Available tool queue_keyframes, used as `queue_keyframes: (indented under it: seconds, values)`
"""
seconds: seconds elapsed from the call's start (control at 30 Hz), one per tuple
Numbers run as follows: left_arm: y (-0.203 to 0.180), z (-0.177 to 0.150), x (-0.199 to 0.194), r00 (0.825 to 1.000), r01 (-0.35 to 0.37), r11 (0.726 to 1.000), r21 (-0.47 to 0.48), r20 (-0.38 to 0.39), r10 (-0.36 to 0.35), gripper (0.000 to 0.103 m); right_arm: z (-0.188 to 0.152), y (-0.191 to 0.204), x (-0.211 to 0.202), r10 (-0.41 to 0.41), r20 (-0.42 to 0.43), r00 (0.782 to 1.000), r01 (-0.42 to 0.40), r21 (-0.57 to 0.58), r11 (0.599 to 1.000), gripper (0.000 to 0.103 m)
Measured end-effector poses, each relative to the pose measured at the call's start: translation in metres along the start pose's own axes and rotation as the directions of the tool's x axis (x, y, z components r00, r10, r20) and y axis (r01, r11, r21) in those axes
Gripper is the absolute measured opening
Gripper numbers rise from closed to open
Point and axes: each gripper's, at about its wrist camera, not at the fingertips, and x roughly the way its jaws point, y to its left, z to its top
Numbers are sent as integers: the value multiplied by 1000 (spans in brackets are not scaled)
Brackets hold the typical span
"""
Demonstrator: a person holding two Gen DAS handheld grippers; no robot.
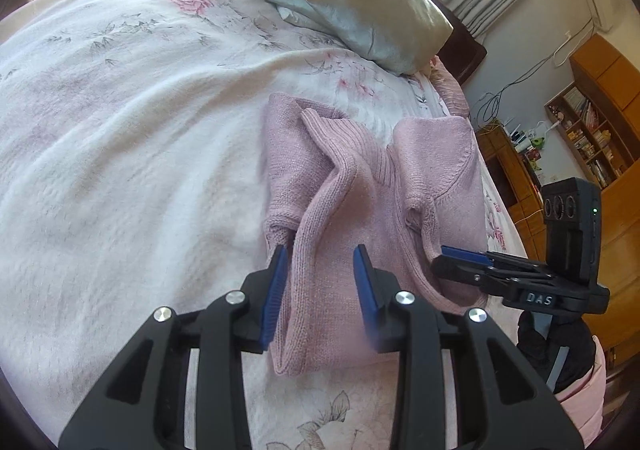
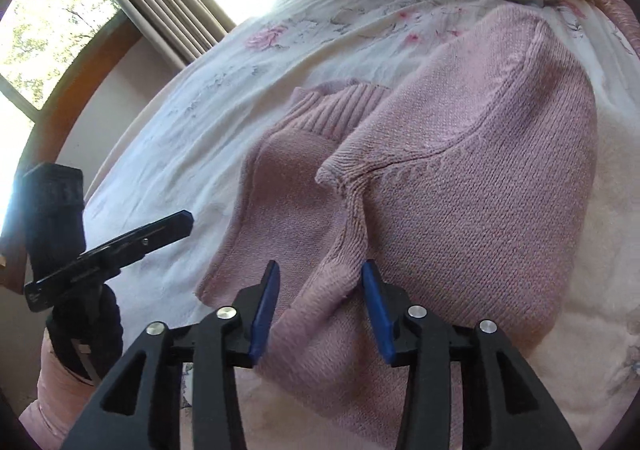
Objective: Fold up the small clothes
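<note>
Now: pink knit sweater [image 1: 360,186] lies partly folded on the bed [image 1: 120,130], near the side edge, below the satin pillows [image 1: 360,2]. Sleeves appear drawn in over the body, ribbed collar [image 2: 340,110] toward the pillows.

Left gripper [image 1: 320,274] hovers low over the hem end, jaws spread, straddling a raised fold of knit but not pinching it. Right gripper [image 2: 318,290] likewise, jaws spread either side of a sleeve ridge [image 2: 352,234]. Both seem poised to take the near edge, probably to bring it up toward the collar.

Hard to tell: whether any pad actually touches the knit. Hem edge nearest the person is hidden under both tools. Gloved hand [image 2: 80,326] only partly in frame. Window glare washes out the far side of the bed.
</note>
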Motion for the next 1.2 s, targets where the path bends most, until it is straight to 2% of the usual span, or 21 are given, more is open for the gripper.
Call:
queue_keyframes:
  seconds: [0.1,0.17,0.27,0.33,0.4,0.43,0.47,0.53,0.6,0.63,0.67,0.73,0.77,0.87,0.97,1.03,1.13,1.2]
  values:
    - [-5,1,-1,1000,22,1000,-4,-5,-22,36,-13,9,-30,-45,67,997,48,-49,998,58]
    - [-9,2,-1,999,38,999,-10,-10,-39,37,-25,20,-36,-87,80,993,95,-100,991,65]
    - [-16,2,-2,998,56,998,-16,-15,-57,39,-47,40,-25,-147,73,987,159,-205,966,71]
    - [-20,2,-1,998,56,998,-13,-20,-57,40,-57,52,-13,-229,89,969,245,-280,928,73]
    - [-22,2,1,998,64,998,-23,-28,-64,40,-61,62,2,-263,86,961,276,-328,903,77]
    - [-23,2,3,997,70,997,-33,-34,-71,41,-62,65,10,-265,80,961,276,-345,897,77]
    - [-25,3,4,996,78,996,-41,-39,-79,41,-62,67,17,-294,85,952,305,-357,883,77]
    - [-27,3,8,995,88,995,-46,-50,-91,41,-60,68,32,-388,111,915,400,-374,837,76]
    - [-30,3,14,993,99,994,-52,-62,-102,44,-57,62,41,-411,111,905,421,-378,825,60]
    - [-31,4,17,992,106,993,-59,-69,-110,45,-56,56,42,-406,104,908,415,-364,834,45]
    - [-31,5,21,990,111,992,-67,-76,-116,47,-55,50,39,-377,101,921,387,-346,855,32]
    - [-31,6,31,987,124,988,-90,-92,-132,48,-53,38,24,-297,101,949,314,-292,903,16]
    - [-30,8,37,985,132,986,-106,-99,-143,48,-53,31,16,-250,104,963,269,-261,927,13]
    - [-30,12,60,973,181,967,-178,-113,-203,52,-54,8,-17,-74,123,990,93,-154,984,12]
    - [-35,15,88,952,243,936,-256,-122,-280,52,-57,-7,-45,34,162,986,-16,-111,994,12]
    - [-42,18,105,932,300,906,-300,-109,-345,52,-61,-15,-59,72,179,981,-55,-97,994,12]
    - [-53,24,123,905,373,858,-353,-64,-420,52,-66,-20,-68,81,189,979,-62,-108,992,12]
    - [-64,27,132,893,404,844,-353,-48,-448,52,-69,-20,-72,84,197,977,-62,-115,991,12]
